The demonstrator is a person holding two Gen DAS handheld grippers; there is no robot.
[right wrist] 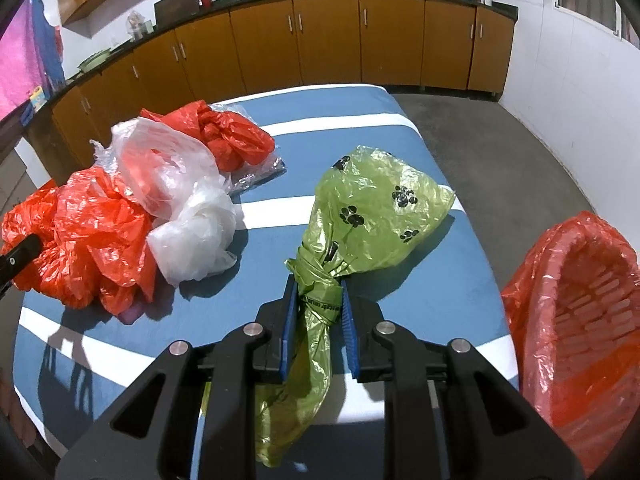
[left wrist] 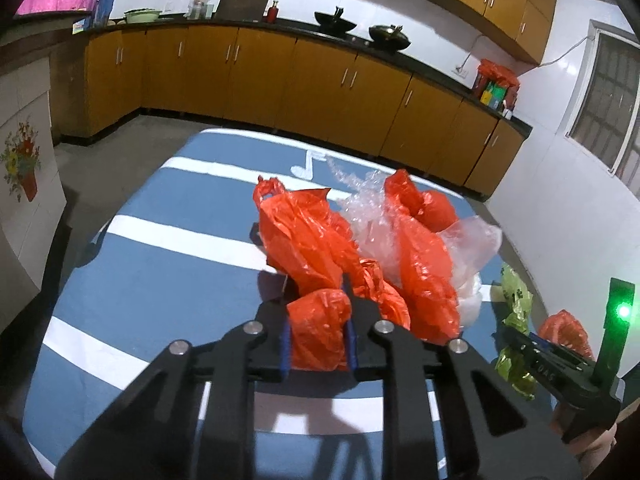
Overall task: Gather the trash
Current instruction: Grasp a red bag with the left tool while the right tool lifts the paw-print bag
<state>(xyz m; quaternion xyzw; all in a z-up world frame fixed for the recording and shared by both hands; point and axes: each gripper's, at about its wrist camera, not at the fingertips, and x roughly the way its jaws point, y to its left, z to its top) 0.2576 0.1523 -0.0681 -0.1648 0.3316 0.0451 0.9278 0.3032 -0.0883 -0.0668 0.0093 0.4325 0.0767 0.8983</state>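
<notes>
A pile of crumpled red plastic bags (left wrist: 320, 236) and clear plastic bags (left wrist: 472, 240) lies on the blue-and-white striped table (left wrist: 160, 264). My left gripper (left wrist: 318, 320) is shut on a fold of a red bag (left wrist: 320, 328) at the near side of the pile. My right gripper (right wrist: 318, 308) is closed around the knotted neck of a green paw-print bag (right wrist: 376, 212) lying on the table (right wrist: 400, 136). The pile shows in the right wrist view (right wrist: 100, 232) to the left. A basket lined with a red bag (right wrist: 580, 320) stands off the table's right edge.
Orange kitchen cabinets (left wrist: 320, 76) under a dark counter with pans (left wrist: 388, 34) run along the back walls. Grey floor (right wrist: 500, 140) surrounds the table. A grey flat packet (right wrist: 260, 176) lies under the far red bag. The right gripper shows in the left view (left wrist: 516, 344).
</notes>
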